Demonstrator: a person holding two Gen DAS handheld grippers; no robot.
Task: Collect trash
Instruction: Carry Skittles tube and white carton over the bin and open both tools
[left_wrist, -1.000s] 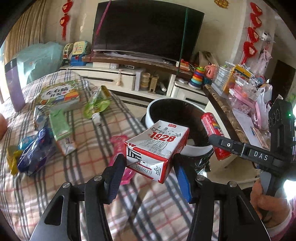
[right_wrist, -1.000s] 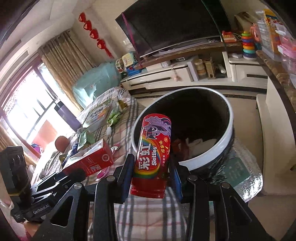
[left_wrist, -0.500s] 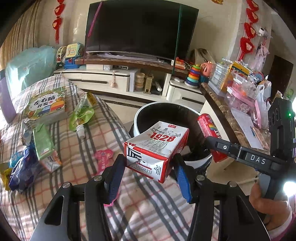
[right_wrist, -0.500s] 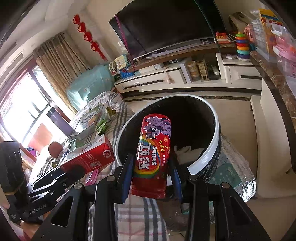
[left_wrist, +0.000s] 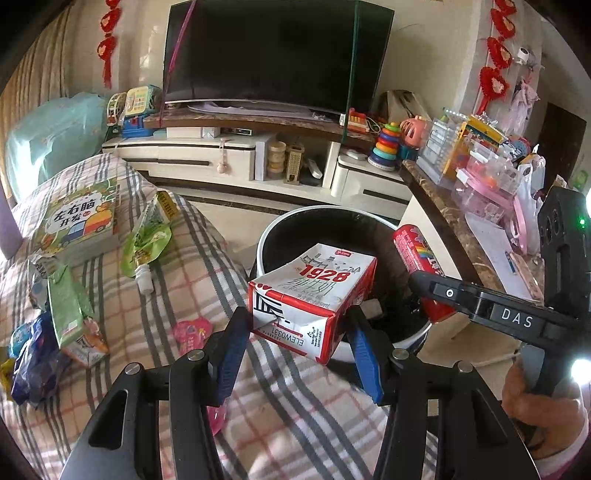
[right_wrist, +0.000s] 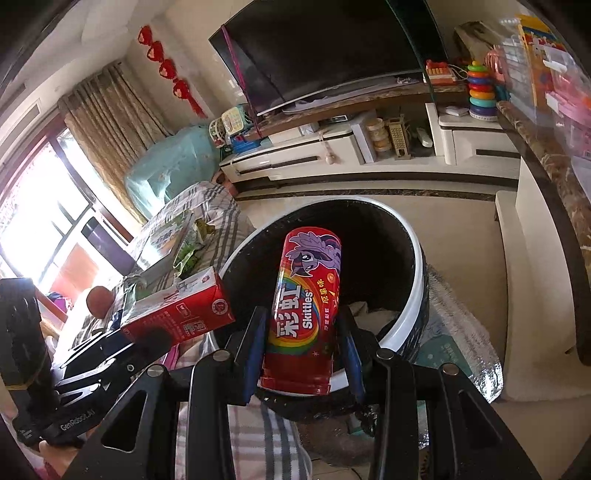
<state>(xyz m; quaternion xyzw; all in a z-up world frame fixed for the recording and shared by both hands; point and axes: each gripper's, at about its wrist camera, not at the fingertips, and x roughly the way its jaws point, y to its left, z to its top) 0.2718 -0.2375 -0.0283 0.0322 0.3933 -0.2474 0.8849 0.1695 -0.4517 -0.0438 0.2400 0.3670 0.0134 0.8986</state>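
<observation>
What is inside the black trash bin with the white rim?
Inside the trash bin, the right wrist view shows crumpled pale trash at the bottom. The Skittles tube in the right claw covers the rest of the bottom.

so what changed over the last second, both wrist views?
Both hands carried their loads toward the trash bin: its white rim grew and slid under the milk carton and the Skittles can, and the litter on the plaid cloth drifted left in the left wrist view. Nothing taken or released. Unchanged: left gripper clamps the carton, right gripper clamps the can, both above the bin mouth.
</observation>
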